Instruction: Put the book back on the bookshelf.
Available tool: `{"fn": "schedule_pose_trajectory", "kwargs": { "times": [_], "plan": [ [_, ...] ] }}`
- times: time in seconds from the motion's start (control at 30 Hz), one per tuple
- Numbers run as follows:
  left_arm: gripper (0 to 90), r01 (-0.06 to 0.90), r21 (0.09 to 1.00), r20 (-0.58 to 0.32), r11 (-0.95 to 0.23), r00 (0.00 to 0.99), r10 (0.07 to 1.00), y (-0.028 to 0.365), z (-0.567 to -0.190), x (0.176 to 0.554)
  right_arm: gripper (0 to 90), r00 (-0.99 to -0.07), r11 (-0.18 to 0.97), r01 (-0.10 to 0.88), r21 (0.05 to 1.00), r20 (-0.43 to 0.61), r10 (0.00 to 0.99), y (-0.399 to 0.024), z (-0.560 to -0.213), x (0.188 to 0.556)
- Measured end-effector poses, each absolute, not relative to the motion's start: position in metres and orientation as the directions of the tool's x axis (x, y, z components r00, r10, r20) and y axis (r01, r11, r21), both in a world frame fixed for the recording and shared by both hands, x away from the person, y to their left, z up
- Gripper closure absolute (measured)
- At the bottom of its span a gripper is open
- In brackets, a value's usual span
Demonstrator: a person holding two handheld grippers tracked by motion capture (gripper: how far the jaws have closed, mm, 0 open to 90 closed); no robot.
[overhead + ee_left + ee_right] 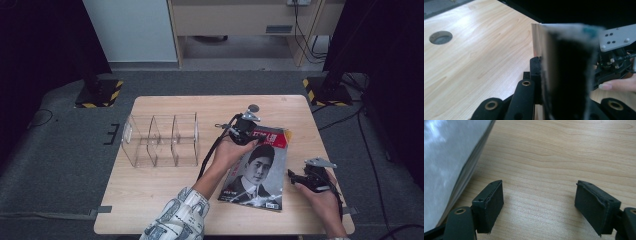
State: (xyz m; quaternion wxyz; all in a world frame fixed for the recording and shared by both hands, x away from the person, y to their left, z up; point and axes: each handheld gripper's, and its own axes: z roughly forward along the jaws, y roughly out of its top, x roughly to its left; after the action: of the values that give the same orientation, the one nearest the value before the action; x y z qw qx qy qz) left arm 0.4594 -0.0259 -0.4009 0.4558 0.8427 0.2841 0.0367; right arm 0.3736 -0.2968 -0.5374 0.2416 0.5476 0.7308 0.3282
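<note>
A magazine [257, 172] with a portrait cover lies right of the table's middle, its far end tilted up off the wood. My left gripper [248, 134] is shut on that far left corner. In the left gripper view the magazine's edge [566, 70] stands blurred between the jaws, with the left finger [535, 72] pressed against it. My right gripper [292, 175] rests just off the magazine's right edge, near the table's front right. Its pads [491, 202] stand wide open over bare wood, with nothing between them. The magazine's edge [446, 157] passes to their left.
A clear plastic organizer [160, 140] with several compartments stands on the left half of the wooden table [165, 200]. A round cable hole [440, 37] sits near the far edge. Floor stands with yellow-black bases [100, 92] flank the table's far corners.
</note>
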Motion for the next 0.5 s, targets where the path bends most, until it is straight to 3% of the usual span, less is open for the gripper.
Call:
{"fn": "schedule_pose_trajectory", "kwargs": {
  "times": [0.5],
  "plan": [
    [86.3, 0.407, 0.841, -0.179, -0.356, 0.831, 0.527, -0.019, -0.371, 0.457, 20.6, -0.274, 0.18, 0.65, 0.738, 0.007, 0.962, -0.295, -0.538, 0.374]
  ]
}}
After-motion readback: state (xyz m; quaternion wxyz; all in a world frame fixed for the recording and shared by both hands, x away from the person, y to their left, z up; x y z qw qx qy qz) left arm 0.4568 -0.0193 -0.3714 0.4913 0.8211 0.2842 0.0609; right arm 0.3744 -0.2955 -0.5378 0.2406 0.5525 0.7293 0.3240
